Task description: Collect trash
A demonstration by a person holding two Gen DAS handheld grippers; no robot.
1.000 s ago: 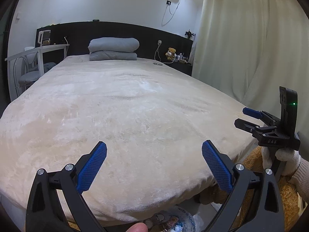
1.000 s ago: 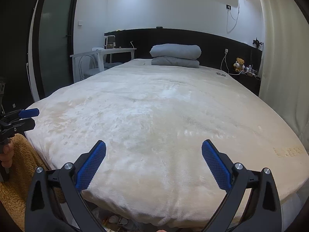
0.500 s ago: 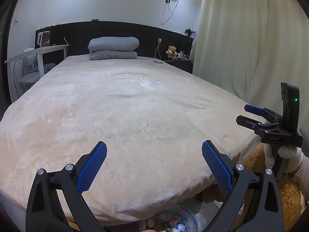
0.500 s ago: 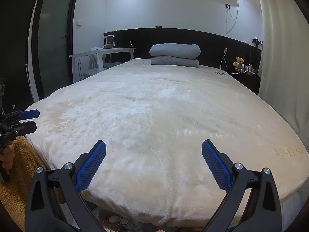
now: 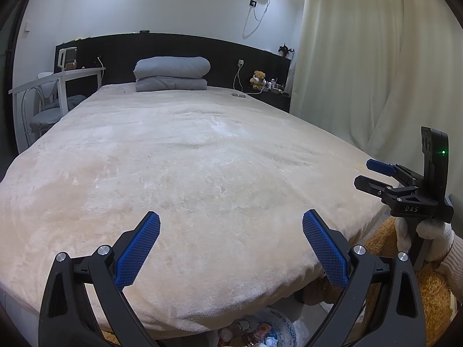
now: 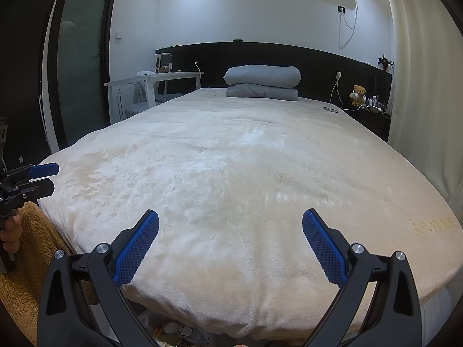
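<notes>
We hold the left tongs (image 5: pixel 231 245) spread wide and empty over the foot of the bed (image 5: pixel 202 167), and the right tongs (image 6: pixel 230 245) likewise, nothing between the blue pads of either. Over the last second little has changed — the right tongs, seen at the right edge of the left view (image 5: pixel 373 175), have drifted slightly down and outward, and the left fingertip that showed at the bottom of that view has gone. That reads to us as a pause rather than a reach.

The gloved right hand (image 5: pixel 425 234) grips its handle upright, at the frame's lower right; both tools point level along the blanket.

The trash (image 5: pixel 254 332) sits at the bottom centre of the frame, below the bed's edge, apparently gathered in a white bag, though only a sliver shows. The blanket itself carries no litter we can see.
</notes>
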